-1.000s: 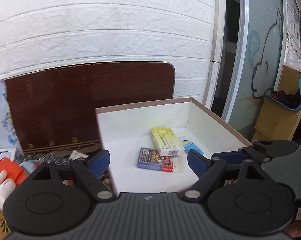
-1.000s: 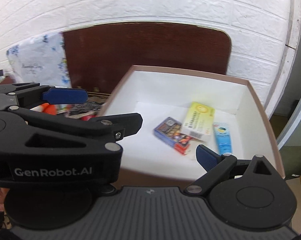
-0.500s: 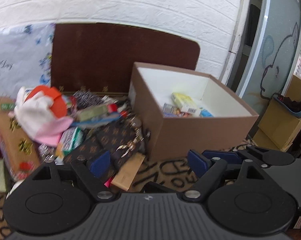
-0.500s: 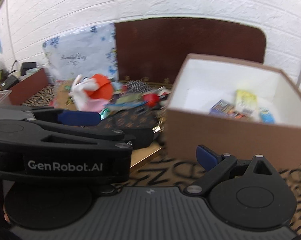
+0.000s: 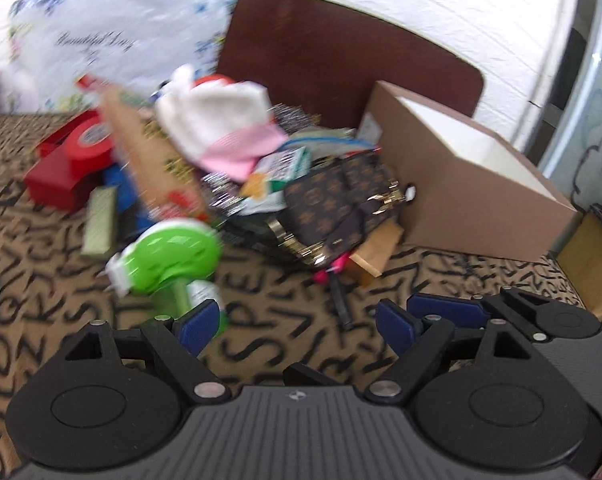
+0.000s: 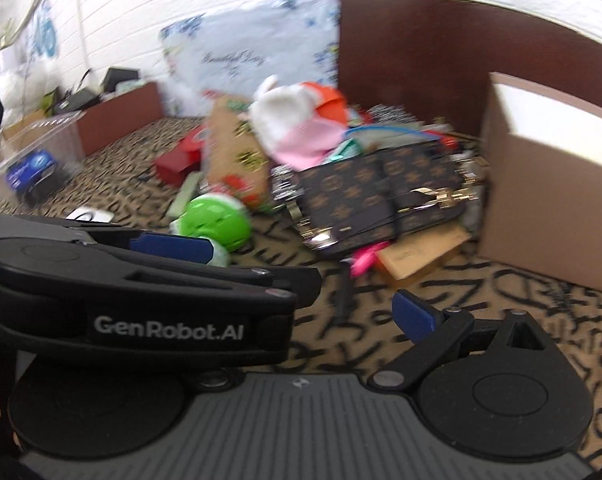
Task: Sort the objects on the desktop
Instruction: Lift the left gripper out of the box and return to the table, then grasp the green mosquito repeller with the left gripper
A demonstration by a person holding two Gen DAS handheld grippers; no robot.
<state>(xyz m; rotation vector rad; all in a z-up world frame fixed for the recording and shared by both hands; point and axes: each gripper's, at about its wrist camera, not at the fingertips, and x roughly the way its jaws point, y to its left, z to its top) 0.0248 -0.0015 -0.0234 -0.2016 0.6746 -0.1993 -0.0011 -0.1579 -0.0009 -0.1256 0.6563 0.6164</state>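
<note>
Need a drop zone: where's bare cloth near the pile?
Free: patterned cloth in front, between green round item, monogram wallet and brown box. Crowded: pile from red box to the brown box, plush toy on top.

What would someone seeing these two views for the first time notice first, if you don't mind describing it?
Probably the bright green round plastic gadget at the near edge of the clutter on the letter-patterned tablecloth. Behind it, a white-and-pink plush toy tops the heap, with a dark brown monogram wallet lying towards the right. Further right stands the open brown cardboard box.
</note>
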